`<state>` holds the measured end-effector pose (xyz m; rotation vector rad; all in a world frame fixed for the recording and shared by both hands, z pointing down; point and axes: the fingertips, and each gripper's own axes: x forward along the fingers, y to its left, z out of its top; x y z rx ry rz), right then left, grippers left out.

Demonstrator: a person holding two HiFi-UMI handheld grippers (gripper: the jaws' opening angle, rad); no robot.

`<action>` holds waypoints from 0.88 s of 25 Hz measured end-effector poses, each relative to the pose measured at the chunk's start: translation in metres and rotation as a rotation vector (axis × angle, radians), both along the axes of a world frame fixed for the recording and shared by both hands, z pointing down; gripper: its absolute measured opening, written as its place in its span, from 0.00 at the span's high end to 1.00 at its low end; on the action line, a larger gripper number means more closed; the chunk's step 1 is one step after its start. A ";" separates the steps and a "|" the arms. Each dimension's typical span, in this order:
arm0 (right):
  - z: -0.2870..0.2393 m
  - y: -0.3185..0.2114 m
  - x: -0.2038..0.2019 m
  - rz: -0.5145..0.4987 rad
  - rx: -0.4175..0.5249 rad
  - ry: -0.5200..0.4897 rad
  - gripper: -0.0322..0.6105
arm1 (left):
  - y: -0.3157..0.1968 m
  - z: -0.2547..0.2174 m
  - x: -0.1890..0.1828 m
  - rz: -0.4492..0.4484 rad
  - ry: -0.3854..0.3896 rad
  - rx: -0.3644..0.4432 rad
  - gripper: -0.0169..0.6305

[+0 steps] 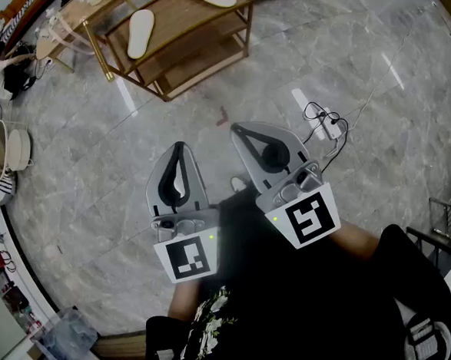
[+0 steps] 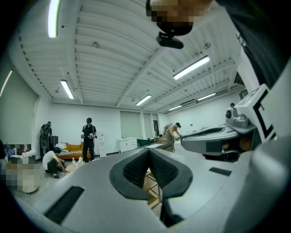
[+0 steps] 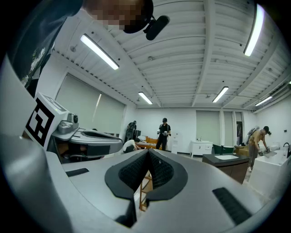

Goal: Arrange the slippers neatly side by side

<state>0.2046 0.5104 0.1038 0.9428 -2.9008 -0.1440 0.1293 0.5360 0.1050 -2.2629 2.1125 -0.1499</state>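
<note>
Gripping nothing, left gripper (image 2: 148, 159) and right gripper (image 3: 148, 158), jaws fully together

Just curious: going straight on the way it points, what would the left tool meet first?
Probably the wooden rack, which shows straight ahead of the shut left tool; how far off is unclear.
</note>
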 end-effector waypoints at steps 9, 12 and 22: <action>-0.001 0.002 0.000 -0.024 -0.011 -0.021 0.95 | 0.000 0.003 0.003 -0.001 -0.001 -0.006 0.97; -0.008 0.007 -0.005 -0.056 0.004 -0.062 0.95 | 0.000 0.002 0.000 -0.001 0.009 -0.010 0.97; 0.017 -0.018 0.020 0.036 -0.080 -0.023 0.95 | -0.019 0.018 0.018 0.041 0.045 -0.063 0.97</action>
